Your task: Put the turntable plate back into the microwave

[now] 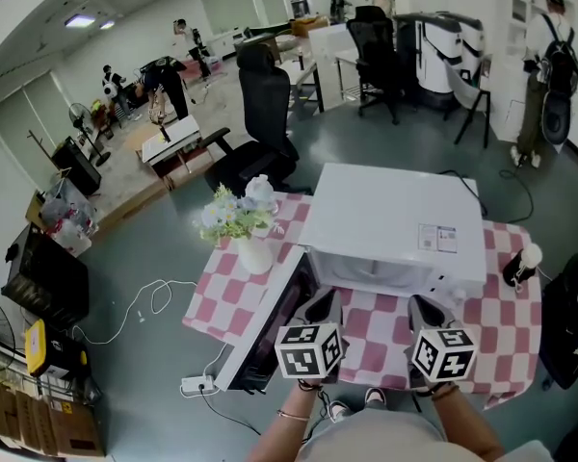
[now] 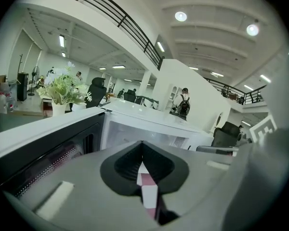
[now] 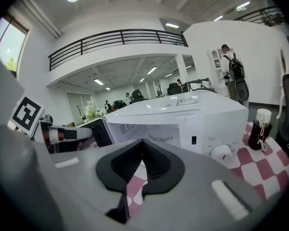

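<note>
**Right in front of the open microwave (image 1: 390,224), and nobody's carrying anything**

Up on the checked tabletop (image 1: 371,333) the white microwave has its door (image 1: 270,330) swung right out to the left; I'd guess that's to keep the cavity (image 3: 151,129) reachable for something wide and flat. The left gripper (image 2: 142,146) and right gripper (image 3: 143,146) hover side by side just in front of the opening, both tilted a bit downward; that paired stance fits a two-handed carry, except neither is carrying. Jaws on both are pressed together with nothing between them, only pink-and-white cloth showing past the tips.

So where's the turntable plate? Honestly can't say for sure; it's not on any bit of tabletop I can see, and it's not in either gripper. The right gripper view shows a faint shape low in the cavity, which could be the plate or just the roller ring; too washed out to call. My read is it's probably already inside, and the door is what's left.

The flower vase (image 1: 250,248) and a dark bottle (image 1: 520,268) sit well off to either side, out of the way.
</note>
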Demonstrator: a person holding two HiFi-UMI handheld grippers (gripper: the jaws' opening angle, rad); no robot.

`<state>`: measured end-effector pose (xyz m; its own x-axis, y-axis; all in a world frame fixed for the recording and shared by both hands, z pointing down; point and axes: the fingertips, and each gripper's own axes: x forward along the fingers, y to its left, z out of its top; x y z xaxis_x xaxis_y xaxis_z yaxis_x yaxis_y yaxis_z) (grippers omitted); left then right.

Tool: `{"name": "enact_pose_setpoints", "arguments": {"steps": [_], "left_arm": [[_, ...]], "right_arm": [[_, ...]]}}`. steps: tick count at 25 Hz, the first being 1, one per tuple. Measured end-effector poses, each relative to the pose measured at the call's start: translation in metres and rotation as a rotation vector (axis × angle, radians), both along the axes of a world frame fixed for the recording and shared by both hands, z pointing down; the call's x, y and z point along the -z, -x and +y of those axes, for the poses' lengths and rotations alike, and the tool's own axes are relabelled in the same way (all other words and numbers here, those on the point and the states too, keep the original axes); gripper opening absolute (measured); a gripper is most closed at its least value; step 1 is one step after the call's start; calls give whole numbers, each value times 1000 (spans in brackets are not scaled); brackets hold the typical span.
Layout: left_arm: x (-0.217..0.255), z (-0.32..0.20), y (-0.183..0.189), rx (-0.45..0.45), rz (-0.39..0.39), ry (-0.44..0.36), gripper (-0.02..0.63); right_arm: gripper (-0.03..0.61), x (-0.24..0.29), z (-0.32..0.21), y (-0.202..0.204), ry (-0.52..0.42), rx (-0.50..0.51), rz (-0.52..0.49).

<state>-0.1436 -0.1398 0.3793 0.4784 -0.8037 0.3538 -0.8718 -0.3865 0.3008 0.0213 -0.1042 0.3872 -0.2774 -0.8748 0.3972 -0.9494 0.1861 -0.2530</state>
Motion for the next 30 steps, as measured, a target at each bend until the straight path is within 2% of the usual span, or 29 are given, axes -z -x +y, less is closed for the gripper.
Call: {"name": "enact_pose_setpoints", "arguments": {"steps": [6, 12, 16, 30], "left_arm": [[-8, 0, -1, -9, 3, 19, 0], [-12, -1, -6, -12, 11, 29, 0], [-13, -1, -12, -18, 15, 31, 0], [-17, -3, -18, -18, 35, 38, 0]], "right_arm": [[11, 1, 1, 0, 12, -14, -35], [9, 9, 3, -7, -30, -52, -40], [9, 8, 2, -12, -23, -62, -44], [9, 10, 3, -13, -18, -49, -33]]}}
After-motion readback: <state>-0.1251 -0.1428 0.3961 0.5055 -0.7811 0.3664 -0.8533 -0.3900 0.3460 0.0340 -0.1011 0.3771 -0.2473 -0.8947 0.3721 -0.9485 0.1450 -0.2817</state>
